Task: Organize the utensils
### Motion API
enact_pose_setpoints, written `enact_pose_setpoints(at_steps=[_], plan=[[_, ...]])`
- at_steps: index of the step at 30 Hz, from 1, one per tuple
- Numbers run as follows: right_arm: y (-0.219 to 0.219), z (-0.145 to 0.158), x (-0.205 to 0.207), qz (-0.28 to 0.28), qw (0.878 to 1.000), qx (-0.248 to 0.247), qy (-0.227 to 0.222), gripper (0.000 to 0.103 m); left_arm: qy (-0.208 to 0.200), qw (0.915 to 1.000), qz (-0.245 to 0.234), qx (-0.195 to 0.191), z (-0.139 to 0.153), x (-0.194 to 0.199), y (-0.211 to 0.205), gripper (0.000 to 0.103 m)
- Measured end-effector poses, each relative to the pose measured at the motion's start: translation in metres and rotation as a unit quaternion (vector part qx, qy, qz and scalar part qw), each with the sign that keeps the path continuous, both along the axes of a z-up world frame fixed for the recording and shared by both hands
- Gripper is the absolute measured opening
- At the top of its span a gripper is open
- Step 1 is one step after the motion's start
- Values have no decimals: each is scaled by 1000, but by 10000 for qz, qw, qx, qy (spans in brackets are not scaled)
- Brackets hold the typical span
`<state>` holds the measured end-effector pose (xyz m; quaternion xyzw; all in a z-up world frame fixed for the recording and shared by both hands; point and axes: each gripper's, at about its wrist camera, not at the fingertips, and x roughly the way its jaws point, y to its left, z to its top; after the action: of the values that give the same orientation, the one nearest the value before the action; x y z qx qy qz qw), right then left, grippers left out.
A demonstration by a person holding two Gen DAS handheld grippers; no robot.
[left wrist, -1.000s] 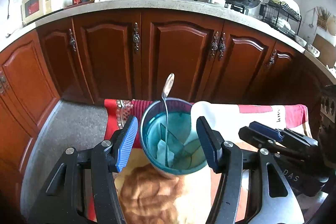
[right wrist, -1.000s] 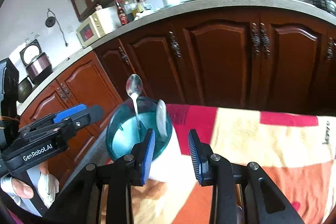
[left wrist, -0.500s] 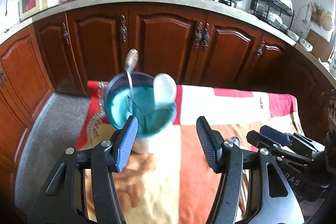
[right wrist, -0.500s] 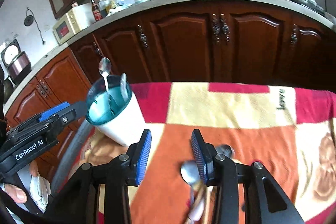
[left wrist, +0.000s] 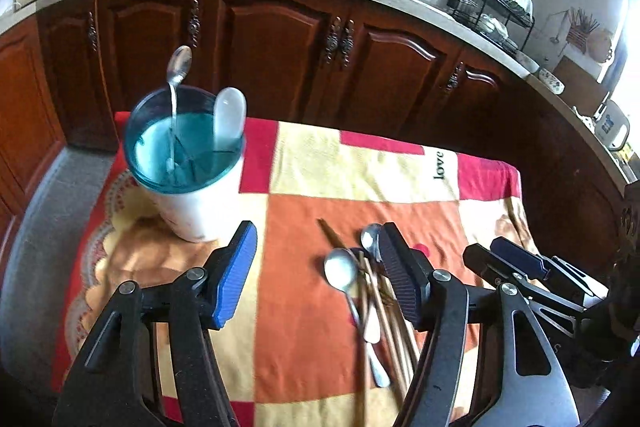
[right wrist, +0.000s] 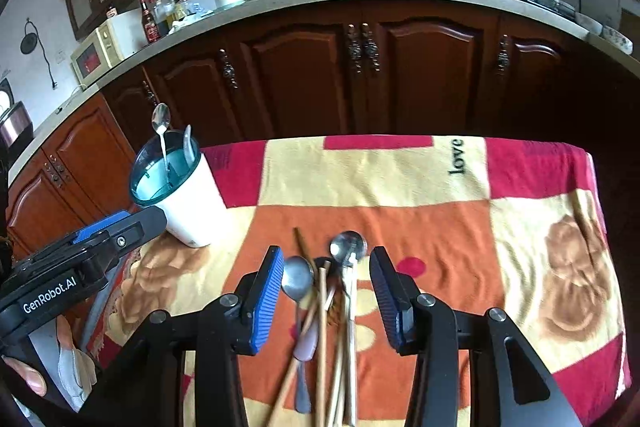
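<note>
**Tangled pile risks a double pick**

Right wrist view: your right hand-held gripper (right wrist: 326, 301), jaws just opening and empty, hovers over crossed spoons (right wrist: 298, 281) and chopsticks (right wrist: 322, 327) on the blanket-covered desk (right wrist: 440, 227). Closing here could snag several. The left hand-held gripper (left wrist: 316, 275) hangs wide, empty, near the utensil holder (left wrist: 192, 195).

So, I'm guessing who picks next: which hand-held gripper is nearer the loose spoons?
Right. The right hand-held gripper hangs open directly over the loose spoons; the left hand-held gripper sits off toward the holder.

blk frames, silver screws | blue ribbed fingers (right wrist: 262, 301) | "genrobot.ai" label
</note>
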<state>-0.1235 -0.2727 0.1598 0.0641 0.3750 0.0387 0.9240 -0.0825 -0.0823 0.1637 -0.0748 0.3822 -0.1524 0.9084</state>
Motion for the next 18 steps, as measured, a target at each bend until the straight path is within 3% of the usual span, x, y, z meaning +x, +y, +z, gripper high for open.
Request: enact_pose_setpoints(at_steps=[8,18], plan=[[-24,-1,-14,-257,9997,-22,33,43,130,9995,-274,51,-8,-10,-23,64],[-45,-28,-8,-437,9985,-41,315,43,385,9982,-395,223,-36,-4,-29,64]])
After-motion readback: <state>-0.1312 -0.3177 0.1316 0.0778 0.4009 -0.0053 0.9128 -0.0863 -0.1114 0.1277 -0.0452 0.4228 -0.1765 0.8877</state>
